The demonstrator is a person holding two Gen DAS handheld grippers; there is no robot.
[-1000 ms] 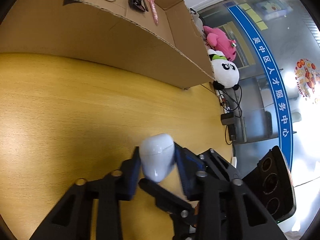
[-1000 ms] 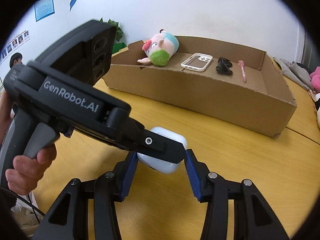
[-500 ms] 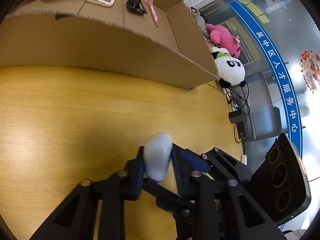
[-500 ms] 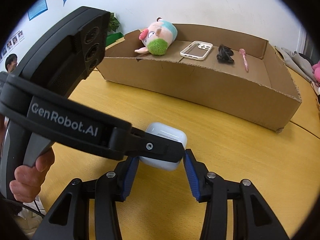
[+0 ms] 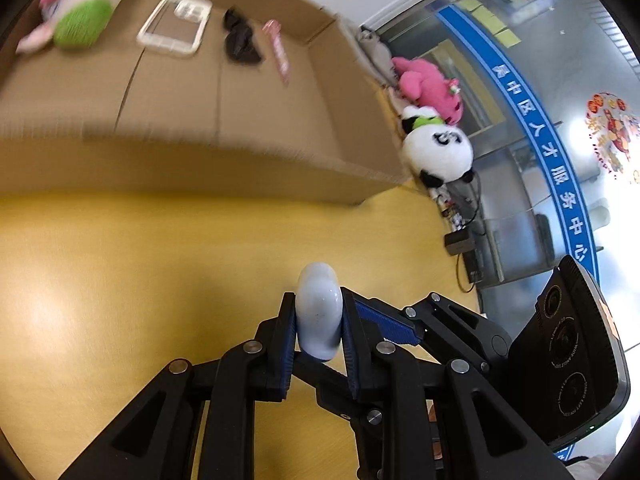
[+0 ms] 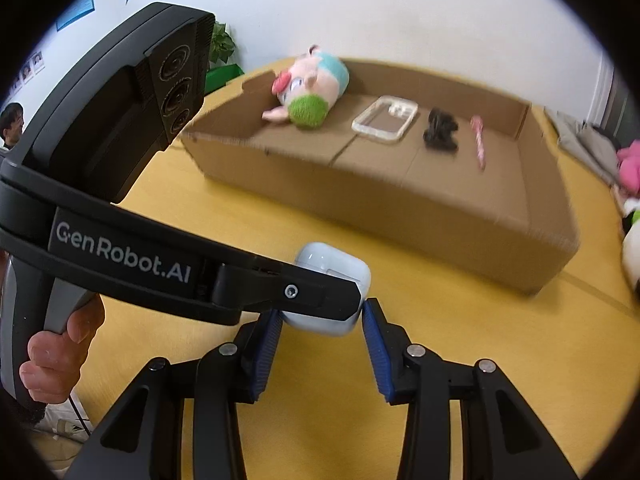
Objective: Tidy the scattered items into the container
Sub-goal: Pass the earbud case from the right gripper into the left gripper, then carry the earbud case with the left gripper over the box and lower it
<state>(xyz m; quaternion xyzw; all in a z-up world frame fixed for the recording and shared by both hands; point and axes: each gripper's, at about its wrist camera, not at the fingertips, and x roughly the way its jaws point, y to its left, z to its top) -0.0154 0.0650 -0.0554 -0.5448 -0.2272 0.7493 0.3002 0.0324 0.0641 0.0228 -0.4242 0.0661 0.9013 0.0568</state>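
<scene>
My left gripper point(image 5: 318, 320) is shut on a white earbud case point(image 5: 319, 312), held above the yellow table point(image 5: 120, 280). In the right wrist view the case point(image 6: 334, 276) sits in the left gripper's fingers point(image 6: 288, 292), which cross in front. My right gripper point(image 6: 322, 320) is open, its blue pads either side of the case without clamping it. The cardboard box point(image 6: 400, 200) lies ahead and holds a plush toy point(image 6: 312, 88), a clear phone case point(image 6: 386, 118), black sunglasses point(image 6: 440, 128) and a pink pen point(image 6: 479, 140).
A panda plush point(image 5: 438, 152) and a pink plush point(image 5: 430, 88) sit beyond the box's right end. Cables and a power adapter point(image 5: 460, 240) hang off the table's far edge. A green plant point(image 6: 220, 52) stands behind the box.
Both grippers have risen and tilted toward the box, so more of its inside shows. The left gripper has closed tighter on the case, which now stands edge-on.
</scene>
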